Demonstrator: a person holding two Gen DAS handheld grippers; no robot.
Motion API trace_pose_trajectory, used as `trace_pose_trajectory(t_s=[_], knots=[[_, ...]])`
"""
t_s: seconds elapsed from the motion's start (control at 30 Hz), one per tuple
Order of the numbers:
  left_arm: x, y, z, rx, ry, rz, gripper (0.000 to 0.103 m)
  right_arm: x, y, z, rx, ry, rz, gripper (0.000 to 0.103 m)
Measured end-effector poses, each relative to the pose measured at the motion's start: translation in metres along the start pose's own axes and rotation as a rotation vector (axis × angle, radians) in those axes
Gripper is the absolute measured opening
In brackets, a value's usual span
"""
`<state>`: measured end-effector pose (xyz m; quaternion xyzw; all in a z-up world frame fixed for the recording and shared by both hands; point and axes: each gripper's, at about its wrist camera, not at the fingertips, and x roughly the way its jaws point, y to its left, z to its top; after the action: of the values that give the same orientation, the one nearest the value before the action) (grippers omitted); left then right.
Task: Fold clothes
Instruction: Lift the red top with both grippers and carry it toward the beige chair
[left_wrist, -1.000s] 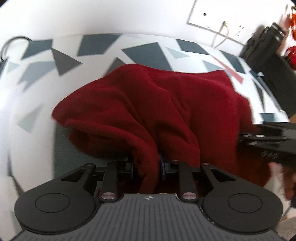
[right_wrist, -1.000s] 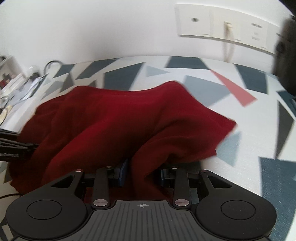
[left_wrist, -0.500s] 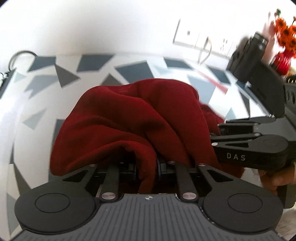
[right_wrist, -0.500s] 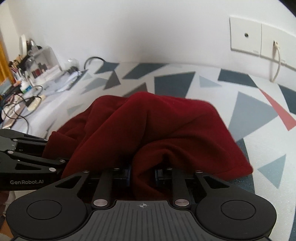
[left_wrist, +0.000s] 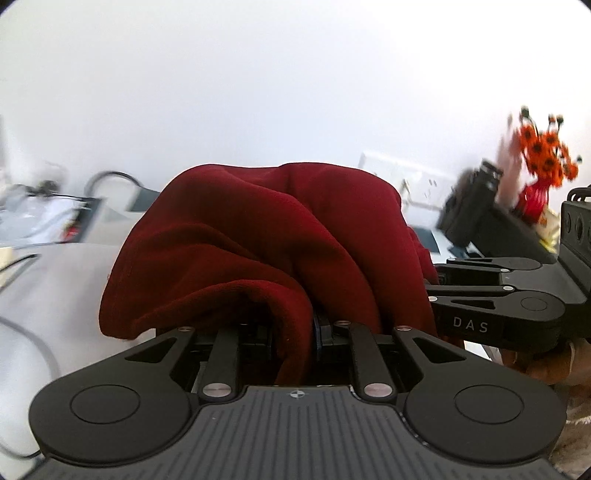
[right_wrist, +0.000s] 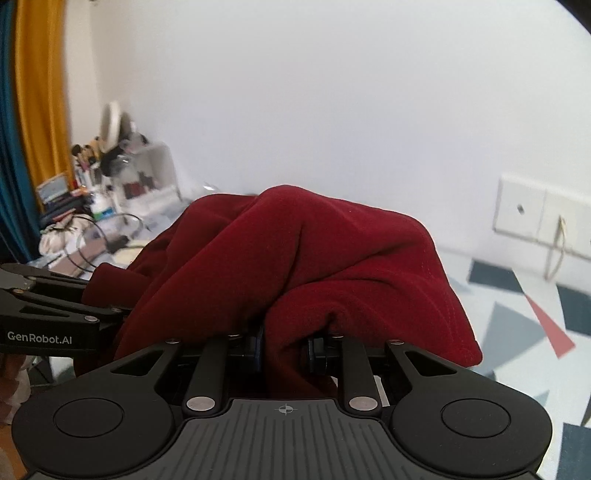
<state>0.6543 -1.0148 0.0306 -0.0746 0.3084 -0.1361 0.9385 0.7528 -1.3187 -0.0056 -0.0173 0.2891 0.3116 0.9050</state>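
Note:
A dark red fleece garment (left_wrist: 266, 236) hangs bunched in front of both cameras, lifted off the table. My left gripper (left_wrist: 295, 332) is shut on a fold of it; cloth hides the fingertips. My right gripper (right_wrist: 284, 343) is shut on another fold of the same garment (right_wrist: 314, 258). In the left wrist view the right gripper (left_wrist: 436, 295) shows at the right, close beside the cloth. In the right wrist view the left gripper's body (right_wrist: 48, 314) shows at the left edge.
A table with a white cloth of grey, blue and red triangles (right_wrist: 517, 321) lies below right. Wall sockets (right_wrist: 535, 214) with a cable are behind. Cluttered desk items and cables (right_wrist: 103, 206) stand at the left. A black case (left_wrist: 476, 214) and orange flowers (left_wrist: 543, 155) stand at the right.
Both grippers have risen and tilted up with the garment, lifting it off the table. The views now show mostly wall instead of the tabletop. The grippers have stayed close together.

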Motion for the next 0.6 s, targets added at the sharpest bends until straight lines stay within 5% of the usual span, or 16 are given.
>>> trace_pose_trajectory(t_s=[0.33,0.43,0.6], knots=[[-0.164,0.109,-0.062,-0.189,-0.191,0.204,0.017,0.008,0.188,0.034,-0.228,-0.019,0.206,0.02],[-0.22,0.14,-0.093,-0.266,-0.243,0.316,0.017,0.01,0.245,0.044,-0.296,-0.025,0.268,0.02],[-0.31,0.176,-0.142,-0.407,-0.312,0.542,0.017,0.014,0.354,0.039,-0.442,-0.001,0.489,0.02]])
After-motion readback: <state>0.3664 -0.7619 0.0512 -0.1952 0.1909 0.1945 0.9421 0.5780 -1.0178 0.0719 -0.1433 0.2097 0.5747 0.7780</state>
